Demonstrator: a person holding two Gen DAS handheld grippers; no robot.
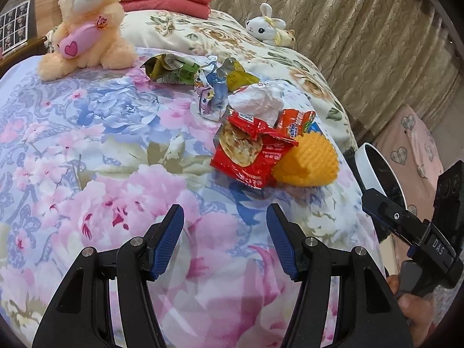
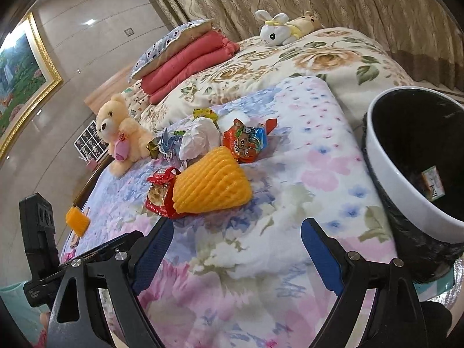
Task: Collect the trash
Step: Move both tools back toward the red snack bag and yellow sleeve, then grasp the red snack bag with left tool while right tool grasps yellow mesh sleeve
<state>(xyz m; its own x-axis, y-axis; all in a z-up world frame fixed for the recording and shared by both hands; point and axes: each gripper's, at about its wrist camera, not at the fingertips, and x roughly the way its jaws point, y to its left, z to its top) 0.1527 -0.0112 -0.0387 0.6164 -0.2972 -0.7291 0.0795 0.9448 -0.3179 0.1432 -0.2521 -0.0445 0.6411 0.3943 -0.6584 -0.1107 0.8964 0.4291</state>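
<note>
A pile of trash lies on the floral bedspread (image 1: pixel 87 150): a red snack wrapper (image 1: pixel 246 156), a yellow foam net (image 1: pixel 307 162), an orange wrapper (image 1: pixel 295 121), crumpled white paper (image 1: pixel 258 101), a cartoon-print wrapper (image 1: pixel 211 92) and a green packet (image 1: pixel 171 71). My left gripper (image 1: pixel 224 232) hovers open in front of the red wrapper with nothing between its fingers. My right gripper (image 2: pixel 236 232) is open and empty just short of the foam net (image 2: pixel 211 185) and red wrapper (image 2: pixel 159 194). A smaller yellow foam piece (image 2: pixel 76 220) lies near the bed's left edge.
A white bin with a black liner (image 2: pixel 411 156) stands at the bed's right edge, a small carton (image 2: pixel 433 184) inside. A teddy bear (image 1: pixel 87 26), a bunny plush (image 1: pixel 266 26) and folded red blankets (image 2: pixel 185 66) sit further back. Curtains (image 1: pixel 362 29) hang behind.
</note>
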